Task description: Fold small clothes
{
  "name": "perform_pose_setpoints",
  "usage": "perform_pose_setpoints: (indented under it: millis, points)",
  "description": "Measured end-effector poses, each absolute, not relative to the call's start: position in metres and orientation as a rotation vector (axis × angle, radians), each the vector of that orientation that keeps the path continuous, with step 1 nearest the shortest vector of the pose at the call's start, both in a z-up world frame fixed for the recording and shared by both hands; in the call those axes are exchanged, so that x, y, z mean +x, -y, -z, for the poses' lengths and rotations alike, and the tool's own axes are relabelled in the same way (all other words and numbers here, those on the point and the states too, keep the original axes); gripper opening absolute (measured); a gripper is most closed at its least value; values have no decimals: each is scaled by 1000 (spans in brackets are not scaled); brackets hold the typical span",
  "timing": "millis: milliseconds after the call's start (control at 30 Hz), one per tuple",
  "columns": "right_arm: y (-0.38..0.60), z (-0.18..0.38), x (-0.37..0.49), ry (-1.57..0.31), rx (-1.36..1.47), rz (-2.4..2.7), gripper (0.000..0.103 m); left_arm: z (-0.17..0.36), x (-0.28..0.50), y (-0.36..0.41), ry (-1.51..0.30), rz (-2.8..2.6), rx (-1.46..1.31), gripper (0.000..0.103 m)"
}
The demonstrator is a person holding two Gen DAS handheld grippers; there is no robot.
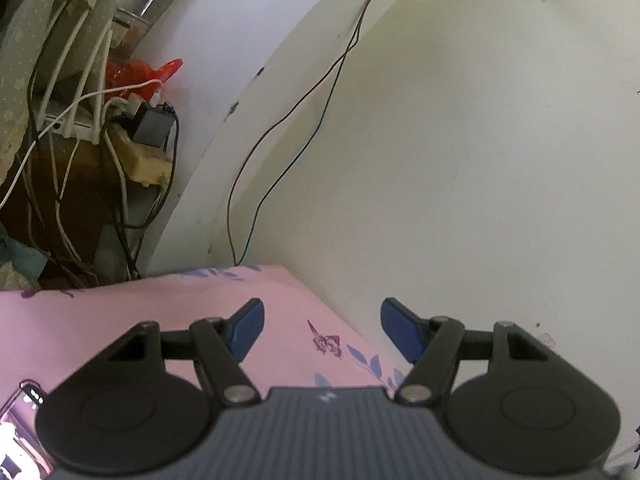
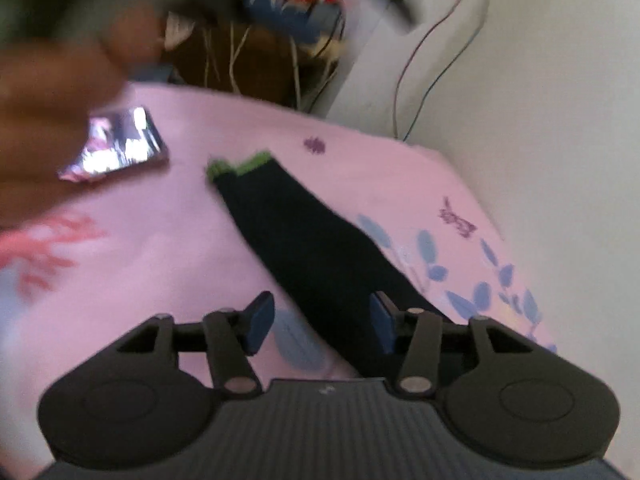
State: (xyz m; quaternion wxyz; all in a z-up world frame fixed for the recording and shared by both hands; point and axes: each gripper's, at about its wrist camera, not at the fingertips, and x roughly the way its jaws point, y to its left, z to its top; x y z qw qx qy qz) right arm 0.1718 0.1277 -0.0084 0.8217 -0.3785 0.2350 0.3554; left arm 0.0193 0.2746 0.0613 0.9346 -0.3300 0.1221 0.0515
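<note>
A long black garment (image 2: pixel 296 240) with a green cuff (image 2: pixel 240 166) lies flat on the pink flowered sheet (image 2: pixel 160 260), running from upper left to lower right in the blurred right wrist view. My right gripper (image 2: pixel 322 304) hovers over its near end with the jaws apart. The cloth shows between the fingers and runs under the right one, and the pads do not press on it. In the left wrist view, my left gripper (image 1: pixel 322 312) stands open and empty above the sheet's (image 1: pixel 120 312) far corner, facing the wall. No garment shows there.
A lit phone (image 2: pixel 120 144) lies on the sheet left of the cuff, also at the left wrist view's lower left edge (image 1: pixel 20 420). A blurred hand (image 2: pixel 48 100) fills the upper left. A pale wall (image 1: pixel 480 160) with thin wires (image 1: pixel 280 152) borders the bed. A cluttered stand with a power strip (image 1: pixel 140 148) is behind it.
</note>
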Motion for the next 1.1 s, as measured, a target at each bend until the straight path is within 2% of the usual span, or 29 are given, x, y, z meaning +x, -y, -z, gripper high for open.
perform_pose_setpoints:
  millis: [33, 67, 100, 233, 367, 433, 533, 567, 600, 633, 767, 900, 1100]
  points:
    - [-128, 12, 175, -454, -781, -757, 35, -62, 19, -275, -246, -97, -677, 65]
    - [-133, 14, 183, -465, -768, -748, 23, -62, 19, -275, -243, -98, -678, 65]
    - [-133, 11, 191, -488, -719, -739, 0, -62, 18, -276, -241, -108, -679, 65]
    - [-101, -34, 208, -456, -402, -628, 0, -59, 15, -284, -233, -152, -715, 65]
    - [26, -94, 204, -355, -40, -423, 0, -57, 24, -275, -274, -122, -688, 65]
    - [95, -104, 189, -323, 83, -306, 0, -57, 30, -262, -294, -100, -639, 65]
    - [189, -89, 155, -332, 199, -123, 0, -54, 42, -232, -325, -25, -548, 65]
    - [216, -76, 143, -359, 253, -77, 6, -52, 47, -220, -343, 20, -519, 65]
    - [237, -62, 133, -398, 298, -51, 41, -49, 52, -205, -368, 75, -487, 65]
    - [255, -49, 122, -434, 326, -4, 56, -45, 58, -189, -396, 128, -448, 65]
    - [310, -15, 77, -440, 388, 96, 54, -35, 78, -131, -515, 263, -325, 65]
    - [360, -13, 48, -393, 475, 158, 54, -36, 98, -91, -620, 381, -312, 67]
    - [377, -3, 64, -379, 520, 153, 53, -21, 133, -23, -692, 388, -158, 67]
